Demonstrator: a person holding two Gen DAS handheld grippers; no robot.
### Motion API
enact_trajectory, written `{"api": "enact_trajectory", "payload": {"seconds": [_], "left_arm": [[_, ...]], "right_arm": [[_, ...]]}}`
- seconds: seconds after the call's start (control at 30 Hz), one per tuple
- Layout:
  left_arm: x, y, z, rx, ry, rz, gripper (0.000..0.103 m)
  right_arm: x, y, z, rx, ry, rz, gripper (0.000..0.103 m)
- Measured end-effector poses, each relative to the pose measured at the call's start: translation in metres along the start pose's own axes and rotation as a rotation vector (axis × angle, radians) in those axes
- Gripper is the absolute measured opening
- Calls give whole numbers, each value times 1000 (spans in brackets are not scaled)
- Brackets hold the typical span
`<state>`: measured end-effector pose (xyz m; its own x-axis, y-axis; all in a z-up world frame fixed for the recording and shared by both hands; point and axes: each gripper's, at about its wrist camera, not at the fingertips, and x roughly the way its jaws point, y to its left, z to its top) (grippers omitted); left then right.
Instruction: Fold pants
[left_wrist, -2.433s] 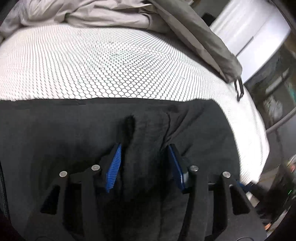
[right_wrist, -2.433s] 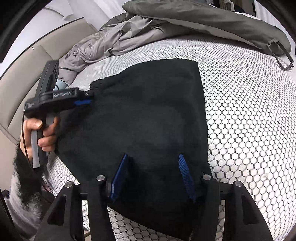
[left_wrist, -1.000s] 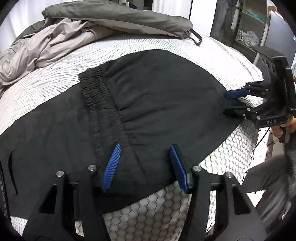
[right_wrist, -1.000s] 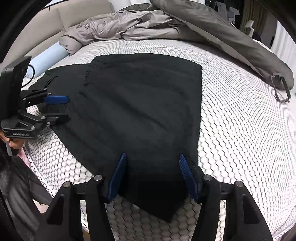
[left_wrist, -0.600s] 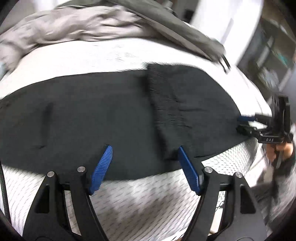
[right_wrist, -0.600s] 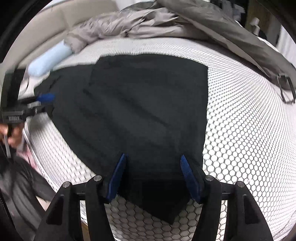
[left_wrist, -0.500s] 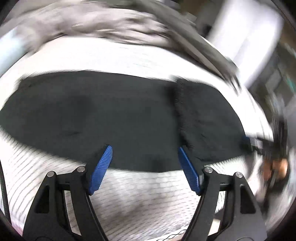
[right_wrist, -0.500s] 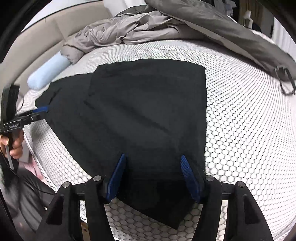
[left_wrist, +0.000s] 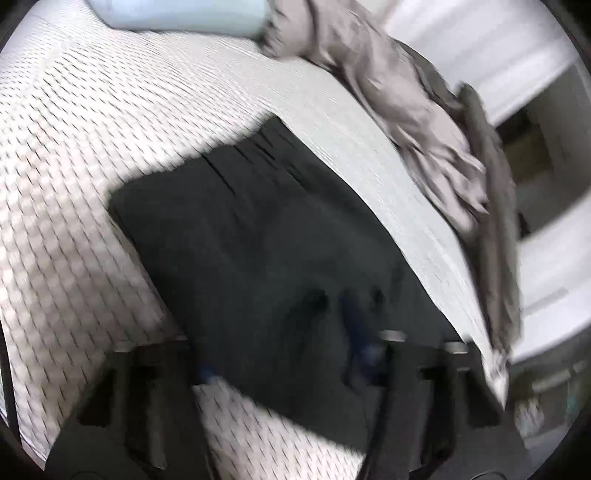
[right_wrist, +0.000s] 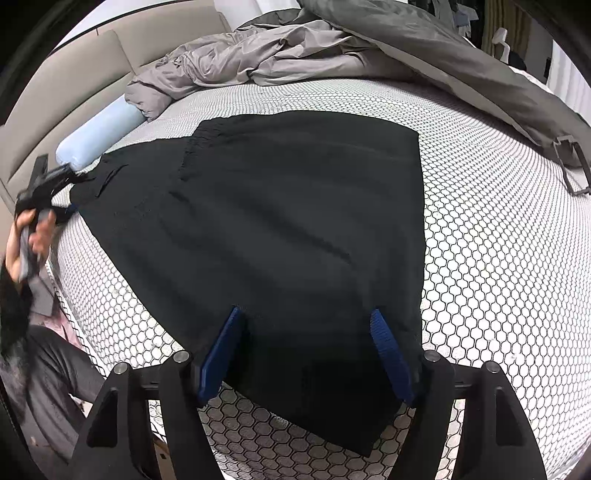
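Right wrist view shows the black pants (right_wrist: 295, 229) spread flat on the bed (right_wrist: 498, 258), whose cover bears a white honeycomb print. One part of the pants is folded over, so the gathered waistband (right_wrist: 199, 144) lies across the middle of the cloth, with more black fabric running out toward the left edge. The right hand-held gripper (right_wrist: 306, 354) hovers over the near corner of the pants with its blue pads (right_wrist: 388, 350) standing wide apart, released and pinching nothing; its jaws have just been opening. At the far left, the left hand-held gripper (right_wrist: 64, 192) sits at the pants' outer end, gripped by a hand (right_wrist: 33, 236). Left wrist view is badly blurred: black cloth covers the space between the fingers, and the jaws have just been closing, but I cannot tell whether the pads press on the fabric. A pale blue bolster (right_wrist: 99, 129) lies just beyond that end, and a crumpled grey duvet (right_wrist: 258, 62) is heaped along the far side of the bed.
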<state>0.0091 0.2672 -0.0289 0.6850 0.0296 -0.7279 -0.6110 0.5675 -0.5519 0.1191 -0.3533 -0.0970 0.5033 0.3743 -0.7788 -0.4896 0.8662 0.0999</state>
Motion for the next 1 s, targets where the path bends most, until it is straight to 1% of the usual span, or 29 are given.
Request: {"api": "enact_trajectory", "payload": {"seconds": [0.03,0.1,0.13,0.17,0.27,0.33,0.37,0.4,0.47,0.5,0.57,0.67,0.73,0.8,0.83,0.9,0.93,0.97,1.0], "left_arm": [[3,3,3,-6,-22,37,16],[1,6,3,-13,-37,42,7],[3,1,3,-1,-50,46,4],[-2,-6,5,35,-71,53,1],[-31,-35,-5,152,-165,52,0],[-52,-69,-18,245,-219,21,0],[-60,-84,-25,282,-238,2,0],[-70,-107,-36,340,-252,-33,0],[-83,-145,-56,428,-262,-82,0],[-89,-170,-72,491,-264,-121,0],[-93,-215,-99,572,-238,-185,0],[-89,-277,-152,691,-151,-298,0],[-82,-310,-196,771,-68,-366,0],[-63,-338,-245,852,42,-420,3],[-57,-348,-271,902,96,-417,9],[-32,-356,-313,1003,234,-400,49],[-20,-355,-329,1008,280,-381,51],[-11,-351,-337,983,291,-369,52],[-9,-349,-342,991,308,-365,58]], "right_arm": [[0,-1,0,2,-3,4,75],[0,-2,2,8,-10,13,76],[0,-3,3,12,-12,17,76],[-1,-4,2,12,-15,20,76],[-8,-8,1,32,-34,32,76],[-17,-13,1,66,-68,38,76],[-21,-15,3,80,-85,41,78],[-27,-18,4,98,-107,42,83],[-37,-24,6,136,-158,37,88],[-41,-28,7,154,-178,37,91],[-45,-36,10,197,-201,38,97],[-50,-50,11,268,-223,32,98],[-53,-62,10,317,-237,20,98],[-58,-75,8,359,-255,12,98],[-62,-84,5,381,-263,10,98],[-69,-96,-1,410,-273,10,103],[-70,-101,-2,424,-275,4,103],[-73,-106,-5,435,-276,-7,103],[-74,-111,-7,448,-276,-24,103]]}}
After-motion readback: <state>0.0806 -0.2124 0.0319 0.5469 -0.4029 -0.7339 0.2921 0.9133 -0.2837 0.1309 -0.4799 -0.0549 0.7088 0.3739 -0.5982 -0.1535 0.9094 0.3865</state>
